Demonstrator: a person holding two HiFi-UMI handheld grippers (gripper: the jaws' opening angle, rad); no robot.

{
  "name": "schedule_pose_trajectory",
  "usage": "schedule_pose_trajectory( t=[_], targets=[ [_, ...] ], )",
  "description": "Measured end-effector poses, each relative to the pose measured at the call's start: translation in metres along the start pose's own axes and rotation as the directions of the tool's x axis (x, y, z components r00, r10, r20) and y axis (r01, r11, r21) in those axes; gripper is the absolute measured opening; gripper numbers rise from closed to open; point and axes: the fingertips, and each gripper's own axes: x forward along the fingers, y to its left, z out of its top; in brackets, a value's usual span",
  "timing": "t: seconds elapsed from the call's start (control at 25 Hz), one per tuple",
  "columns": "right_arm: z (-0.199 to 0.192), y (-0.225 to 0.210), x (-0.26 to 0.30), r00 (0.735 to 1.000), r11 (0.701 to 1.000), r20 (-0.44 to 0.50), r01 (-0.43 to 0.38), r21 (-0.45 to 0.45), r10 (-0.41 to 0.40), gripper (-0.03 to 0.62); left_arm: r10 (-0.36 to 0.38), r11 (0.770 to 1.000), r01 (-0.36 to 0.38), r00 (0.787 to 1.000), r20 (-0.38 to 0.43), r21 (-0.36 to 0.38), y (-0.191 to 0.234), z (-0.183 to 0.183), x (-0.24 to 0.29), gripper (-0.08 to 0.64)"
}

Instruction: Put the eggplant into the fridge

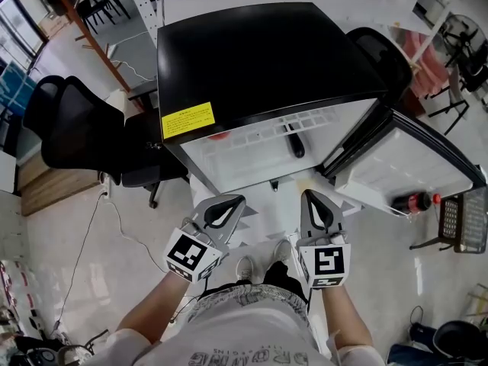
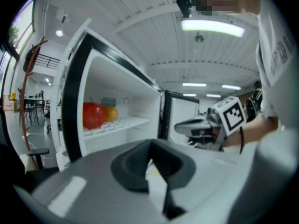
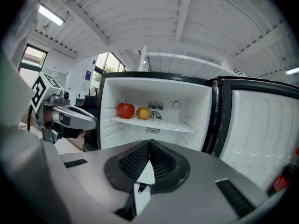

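Observation:
A small black fridge point(image 1: 259, 59) stands open in front of me. A dark, long eggplant point(image 1: 294, 141) lies inside on the white wire shelf point(image 1: 252, 139) toward the right; neither gripper view shows it. A red apple point(image 3: 125, 110) and a yellow-orange fruit point(image 3: 143, 113) sit on the shelf's left. My left gripper point(image 1: 231, 201) is shut and empty, just before the fridge's opening. My right gripper point(image 1: 311, 197) is beside it, also shut with nothing between its pads. In their own views the left gripper point(image 2: 150, 146) and the right gripper point(image 3: 149, 143) show the pads touching.
The fridge door point(image 1: 415, 158) swings open to the right, with a cola bottle point(image 1: 412, 202) in its rack. A black office chair point(image 1: 76, 124) stands to the left and another point(image 1: 381, 52) behind the fridge. A wire basket point(image 1: 463, 221) sits at far right.

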Motion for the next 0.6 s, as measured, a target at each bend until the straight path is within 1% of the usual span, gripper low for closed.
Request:
schedule_pose_trajectory(
  t=[0.24,0.6],
  targets=[
    [-0.004,0.002,-0.004,1.0,1.0,-0.013,-0.01,0.022,0.01,0.005,0.001,1.0,-0.001,1.0,0.012,-0.001,0.001,0.003,0.0,0.006],
    [-0.007,0.001,-0.012,0.999,0.999,-0.027,-0.021,0.025,0.022,0.005,0.003,1.0,-0.003,1.0,0.025,0.0,-0.001,0.008,0.001,0.006]
  ],
)
